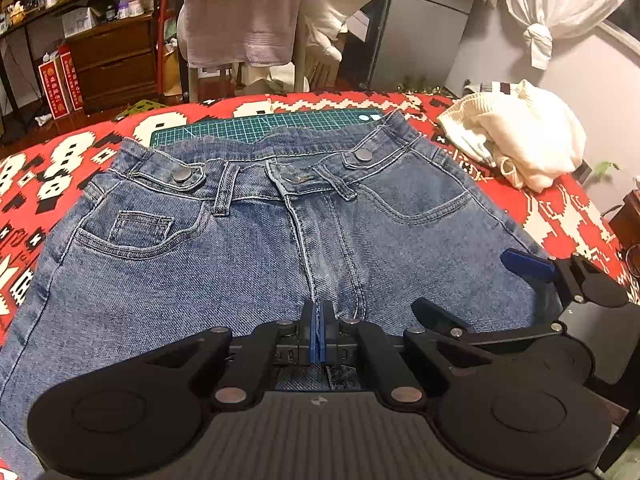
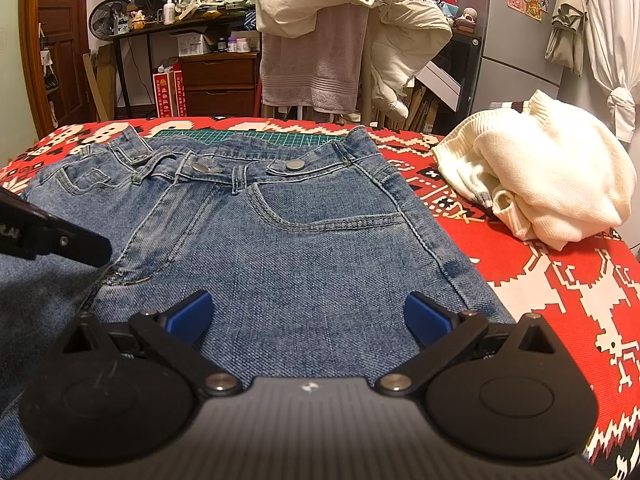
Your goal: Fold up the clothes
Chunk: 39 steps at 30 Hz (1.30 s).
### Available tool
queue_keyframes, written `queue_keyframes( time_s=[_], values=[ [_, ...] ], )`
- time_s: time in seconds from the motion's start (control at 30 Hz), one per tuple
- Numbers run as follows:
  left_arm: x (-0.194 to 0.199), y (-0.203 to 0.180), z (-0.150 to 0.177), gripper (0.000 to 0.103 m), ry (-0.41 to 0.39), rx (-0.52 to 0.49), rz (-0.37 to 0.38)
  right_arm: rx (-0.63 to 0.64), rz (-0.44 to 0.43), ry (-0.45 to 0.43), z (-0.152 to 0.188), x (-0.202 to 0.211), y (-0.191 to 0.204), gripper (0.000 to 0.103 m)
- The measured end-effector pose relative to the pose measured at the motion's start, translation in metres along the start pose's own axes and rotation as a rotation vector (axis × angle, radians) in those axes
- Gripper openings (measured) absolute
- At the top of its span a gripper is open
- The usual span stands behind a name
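Note:
Blue jeans [image 1: 248,248] lie flat, front side up, on a red patterned cloth, waistband at the far side. My left gripper [image 1: 319,334] is shut, its blue pads pinching a sliver of denim at the crotch seam. To its right, my right gripper [image 1: 476,288] hovers open over the jeans' right leg. In the right wrist view the jeans [image 2: 312,240] fill the middle. The right gripper [image 2: 308,318] stands wide open just above the denim, blue pads [image 2: 192,316] apart with nothing between them. A black part of the left gripper [image 2: 52,236] shows at the left edge.
A crumpled cream sweater [image 1: 516,136] [image 2: 540,184] lies on the red cloth [image 2: 560,300] to the right of the jeans. A green cutting mat [image 1: 256,126] peeks out beyond the waistband. A rack with towels and a jacket [image 2: 340,48] stands behind the table.

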<state>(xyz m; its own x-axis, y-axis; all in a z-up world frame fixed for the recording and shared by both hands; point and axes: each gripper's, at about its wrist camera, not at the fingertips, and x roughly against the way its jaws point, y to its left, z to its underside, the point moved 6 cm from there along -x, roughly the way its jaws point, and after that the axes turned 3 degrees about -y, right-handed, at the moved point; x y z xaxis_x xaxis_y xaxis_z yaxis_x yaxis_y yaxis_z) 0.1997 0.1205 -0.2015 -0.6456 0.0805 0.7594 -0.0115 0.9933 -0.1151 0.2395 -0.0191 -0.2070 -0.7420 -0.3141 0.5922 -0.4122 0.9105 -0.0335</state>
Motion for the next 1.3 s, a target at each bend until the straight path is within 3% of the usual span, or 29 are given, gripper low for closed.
queue_keyframes(
  time_s=[0.4, 0.77, 1.03, 1.3],
  values=[
    [-0.034, 0.004, -0.033, 0.002, -0.002, 0.063, -0.020, 0.000, 0.000, 0.000, 0.000, 0.000, 0.001, 0.103],
    [-0.033, 0.005, -0.030, 0.003, -0.005, 0.040, -0.023, 0.001, 0.001, 0.000, 0.000, 0.001, 0.001, 0.103],
    [-0.042, -0.004, -0.037, 0.003, 0.007, -0.008, -0.067, 0.001, 0.001, 0.000, 0.000, 0.001, 0.001, 0.103],
    [-0.023, 0.001, -0.018, 0.004, -0.008, -0.012, -0.063, 0.001, 0.001, 0.000, 0.000, 0.001, 0.001, 0.103]
  ],
)
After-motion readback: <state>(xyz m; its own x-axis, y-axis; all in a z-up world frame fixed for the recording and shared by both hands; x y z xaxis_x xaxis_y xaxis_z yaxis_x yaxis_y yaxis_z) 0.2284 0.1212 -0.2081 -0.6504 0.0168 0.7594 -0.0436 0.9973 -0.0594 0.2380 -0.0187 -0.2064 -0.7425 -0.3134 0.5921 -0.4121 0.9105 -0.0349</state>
